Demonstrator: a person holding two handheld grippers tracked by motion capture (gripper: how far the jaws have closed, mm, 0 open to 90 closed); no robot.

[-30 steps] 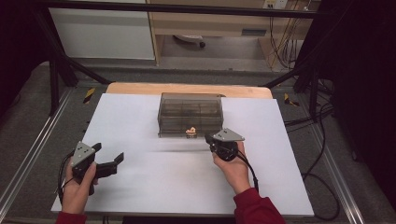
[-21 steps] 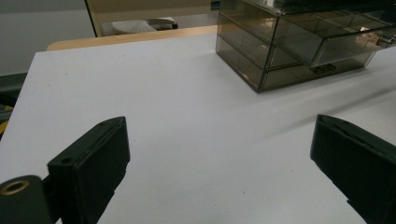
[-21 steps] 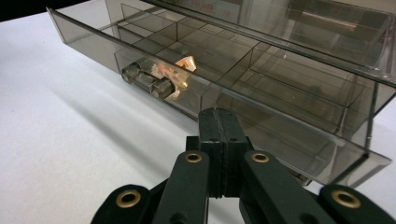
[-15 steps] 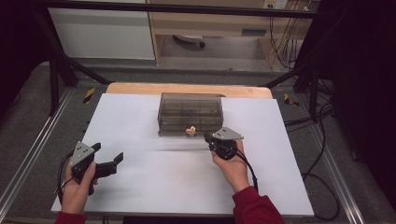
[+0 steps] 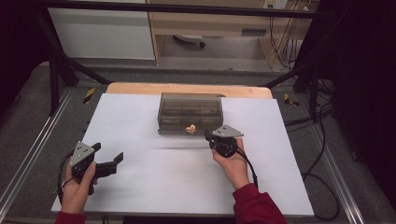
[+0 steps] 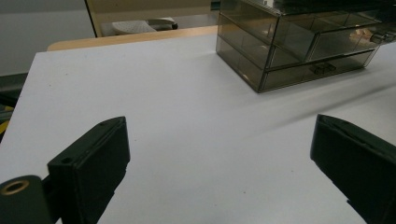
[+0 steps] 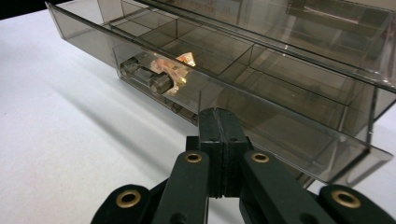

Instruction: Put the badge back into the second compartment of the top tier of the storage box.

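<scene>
Across the white table top (image 5: 140, 186) toward its far edge sits a smoky clear plastic drawer box (image 5: 190, 109), about midway between the left and right edges. Its lower drawer (image 7: 224, 100) stands pulled out toward the person, showing empty divided compartments and, in one near the front wall, a small orange and white item (image 7: 175, 70) that I cannot identify. Judging by that, the opening step looks done or nearly so; whether the item is to be taken out or the drawer pushed home is left, and the pictures do not settle which.

Next in size, the right gripper (image 7: 218, 122) has its jaws pressed flat together with nothing between them, tips right at the drawer's clear front wall; contact looks likely but I cannot be sure. The item lies inside that wall, to the left of the tips in the right gripper view.

Near the front left corner, the left gripper (image 5: 109, 163) hovers with jaws spread wide, empty, well apart from the box.
</scene>
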